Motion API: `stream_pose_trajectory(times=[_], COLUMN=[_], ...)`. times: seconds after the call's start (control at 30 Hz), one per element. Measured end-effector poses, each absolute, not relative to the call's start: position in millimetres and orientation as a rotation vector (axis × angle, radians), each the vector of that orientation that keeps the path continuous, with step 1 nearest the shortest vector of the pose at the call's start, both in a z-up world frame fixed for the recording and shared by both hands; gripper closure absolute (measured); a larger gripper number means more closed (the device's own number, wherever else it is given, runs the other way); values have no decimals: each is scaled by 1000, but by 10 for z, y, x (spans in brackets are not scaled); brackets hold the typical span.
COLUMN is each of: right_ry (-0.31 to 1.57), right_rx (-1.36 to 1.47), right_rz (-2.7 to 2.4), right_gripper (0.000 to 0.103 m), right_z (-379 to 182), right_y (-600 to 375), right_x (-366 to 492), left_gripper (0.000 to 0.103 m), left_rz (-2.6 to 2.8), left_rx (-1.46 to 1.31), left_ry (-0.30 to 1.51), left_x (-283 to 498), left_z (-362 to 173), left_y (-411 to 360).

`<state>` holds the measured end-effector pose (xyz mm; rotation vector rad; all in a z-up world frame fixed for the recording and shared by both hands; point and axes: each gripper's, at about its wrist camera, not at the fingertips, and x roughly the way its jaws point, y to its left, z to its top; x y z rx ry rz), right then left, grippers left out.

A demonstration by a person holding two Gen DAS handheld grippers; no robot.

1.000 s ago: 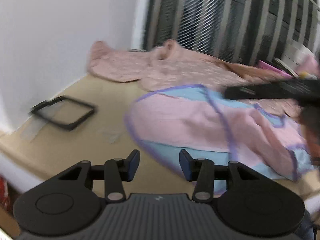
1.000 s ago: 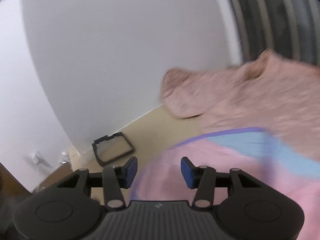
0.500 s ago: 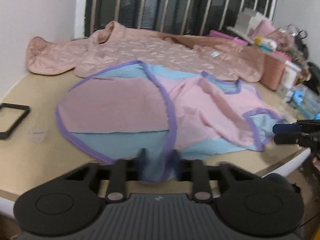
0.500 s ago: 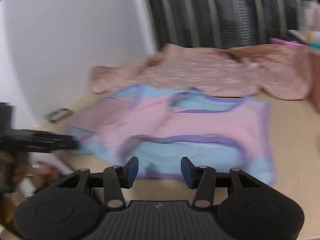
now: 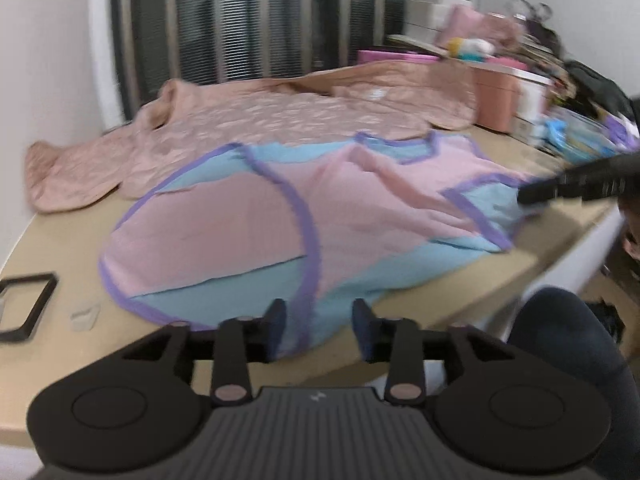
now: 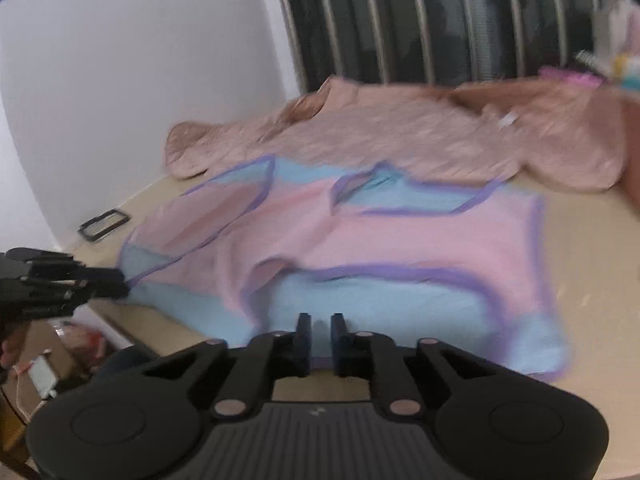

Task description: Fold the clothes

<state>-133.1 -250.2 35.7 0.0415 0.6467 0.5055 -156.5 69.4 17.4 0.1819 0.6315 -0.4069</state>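
A pink and light-blue garment with purple trim lies spread on the beige tabletop; it also shows in the right wrist view. My left gripper is open, its fingers either side of the garment's near hem, which hangs over the table edge. My right gripper is nearly closed on the garment's near blue hem. The right gripper appears at the garment's right corner, and the left gripper appears at its left corner.
A dusty-pink quilted garment lies behind, against the window grille. A black rectangular frame sits at the table's left. Boxes and clutter crowd the right end. A person's leg is below the table edge.
My left gripper has opened from shut on the near hem. My right gripper has closed on the garment's near blue hem. Both views have shifted along the table edge.
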Motion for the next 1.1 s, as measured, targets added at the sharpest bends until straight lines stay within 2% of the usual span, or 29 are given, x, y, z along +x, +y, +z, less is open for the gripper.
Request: stream_pose_trajectory(times=[0.03, 0.07, 0.17, 0.2, 0.27, 0.3, 0.37, 0.4, 0.53, 0.57, 0.6, 0.67, 0.7, 0.73, 0.83, 1.0, 1.03, 1.07, 1.1], right_ry=[621, 596, 573, 587, 611, 624, 641, 637, 659, 646, 622, 568, 547, 525, 537, 567, 565, 570, 576], right_rx=[41, 33, -31, -35, 5, 31, 49, 33, 8, -15, -32, -31, -31, -30, -111, -182, -173, -163, -157], right_rz=[512, 520, 500, 469, 394, 358, 306, 291, 208, 210, 233, 347, 423, 498, 630, 667, 652, 640, 644], right_gripper=[68, 62, 63, 64, 68, 72, 96, 98, 101, 95, 94, 89, 84, 75, 75, 79, 92, 99, 99], right_z=[404, 432, 406, 380, 288, 239, 166, 155, 175, 206, 246, 312, 327, 341, 237, 60, 62, 76, 84], right_y=[-2574, -2626, -2735, -2792, -2914, -2972, -3042, -3051, -3098, -3052, -2991, -2848, -2747, -2646, -2305, -2142, -2157, -2170, -2186], right_x=[-1384, -1435, -1485, -1462, -1385, -1344, -1301, -1312, -1340, -1374, -1416, -1518, -1556, -1595, -1597, -1557, -1558, -1557, -1564], left_gripper=[62, 62, 63, 67, 87, 90, 97, 98, 96, 94, 91, 74, 70, 67, 68, 90, 100, 101, 101], left_rz=[-429, -430, -432, -440, -465, -468, -452, -452, -448, -454, -464, -501, -519, -540, -535, -541, -541, -542, -550], left_rx=[196, 211, 249, 253, 262, 274, 306, 307, 298, 300, 308, 311, 312, 318, 357, 334, 324, 315, 305], left_ry=[630, 632, 631, 630, 635, 633, 627, 628, 627, 625, 614, 598, 590, 583, 584, 589, 590, 591, 591], left_x=[-1575, -1568, -1550, -1549, -1558, -1559, -1560, -1559, -1545, -1550, -1567, -1593, -1606, -1615, -1594, -1549, -1537, -1525, -1519], left_z=[167, 153, 110, 101, 103, 103, 105, 111, 128, 131, 137, 155, 165, 170, 127, 58, 55, 53, 61], left_y=[675, 665, 639, 634, 627, 622, 621, 644, 757, 766, 767, 750, 741, 724, 674, 735, 757, 780, 796])
